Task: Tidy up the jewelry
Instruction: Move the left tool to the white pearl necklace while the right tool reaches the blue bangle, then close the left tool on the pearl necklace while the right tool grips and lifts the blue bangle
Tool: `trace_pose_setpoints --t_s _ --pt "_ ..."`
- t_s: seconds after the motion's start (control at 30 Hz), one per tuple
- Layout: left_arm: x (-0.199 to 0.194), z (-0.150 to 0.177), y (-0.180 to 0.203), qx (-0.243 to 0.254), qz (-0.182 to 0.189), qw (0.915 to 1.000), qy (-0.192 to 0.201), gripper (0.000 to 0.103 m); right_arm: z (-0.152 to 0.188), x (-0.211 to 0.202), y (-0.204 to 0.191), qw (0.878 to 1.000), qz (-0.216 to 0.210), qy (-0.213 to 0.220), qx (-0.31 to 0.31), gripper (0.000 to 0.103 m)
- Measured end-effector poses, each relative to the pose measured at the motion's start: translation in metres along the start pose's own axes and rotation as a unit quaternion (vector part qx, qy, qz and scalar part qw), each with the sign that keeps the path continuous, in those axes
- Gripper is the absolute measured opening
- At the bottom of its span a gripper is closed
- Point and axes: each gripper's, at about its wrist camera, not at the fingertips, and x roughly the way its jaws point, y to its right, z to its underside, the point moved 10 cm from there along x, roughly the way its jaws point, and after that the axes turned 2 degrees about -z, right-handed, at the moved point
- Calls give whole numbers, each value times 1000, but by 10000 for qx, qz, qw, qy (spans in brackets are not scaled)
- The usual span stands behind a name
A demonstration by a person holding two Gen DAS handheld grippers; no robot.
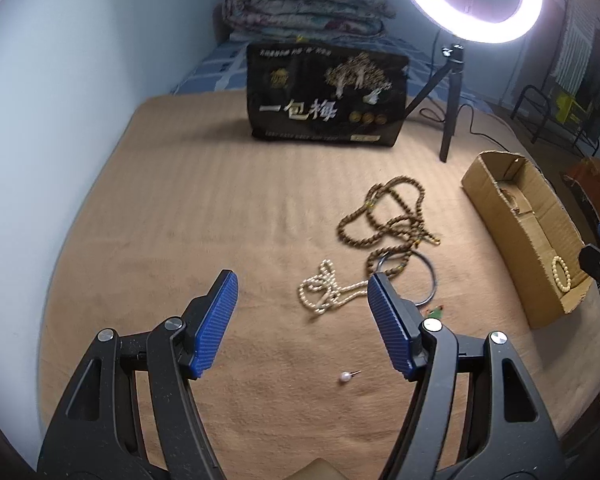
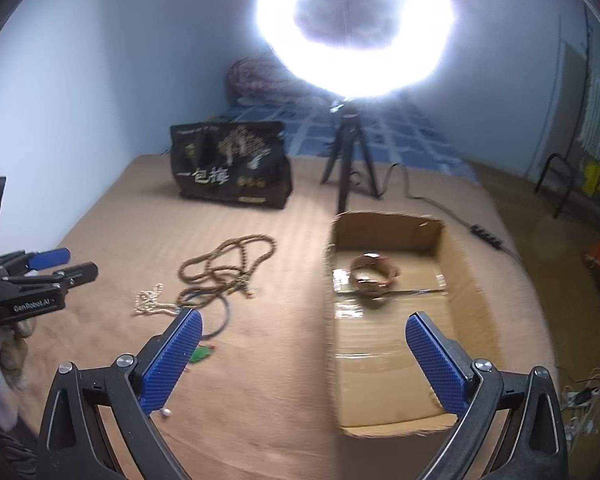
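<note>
We hold both grippers above the bed (image 1: 180,208), and neither carries anything. The left gripper (image 1: 303,320) has its jaws wide apart; the right gripper (image 2: 303,360) has its jaws equally wide apart and hangs over the near end of the box (image 2: 451,248). The loose jewelry lies on the blanket to the left of the box: the brown beads (image 1: 391,216) farthest out, the pearl strand (image 1: 323,292) nearer, the dark bangle (image 1: 429,280) overlapping the bead loops, and the pearl pin (image 1: 345,377) nearest of all. The box already holds a leather band (image 2: 373,276) and a pale bracelet (image 1: 561,274). The relation that governs the coming move is the pin's position: in the left view it lies below and between the open jaws, slightly toward the right jaw, with its shaft pointing up and to the right. We judge the left gripper the nearer one, requiring only a descent. We expect the pin to be hard to grip, being small and round on soft cloth.
</note>
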Motion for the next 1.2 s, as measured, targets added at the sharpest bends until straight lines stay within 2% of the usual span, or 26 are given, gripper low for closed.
trace_pose_setpoints --t_s 0.27,0.53,0.63,0.93,1.2 --pt "29 16 -3 -99 328 9986 -415 66 15 58 -32 9967 -462 -666 60 102" --pt "59 27 11 84 567 9954 -768 61 35 96 -47 9926 -534 -1088 -125 102" --pt "69 32 15 207 602 9939 -898 55 38 104 -51 9910 -620 -1180 -96 102" --pt "86 35 25 498 661 9921 -939 55 43 129 -77 9874 -720 -1343 -431 103" --pt "100 36 25 665 587 9912 -983 55 42 145 -80 9860 -745 -1397 -532 103"
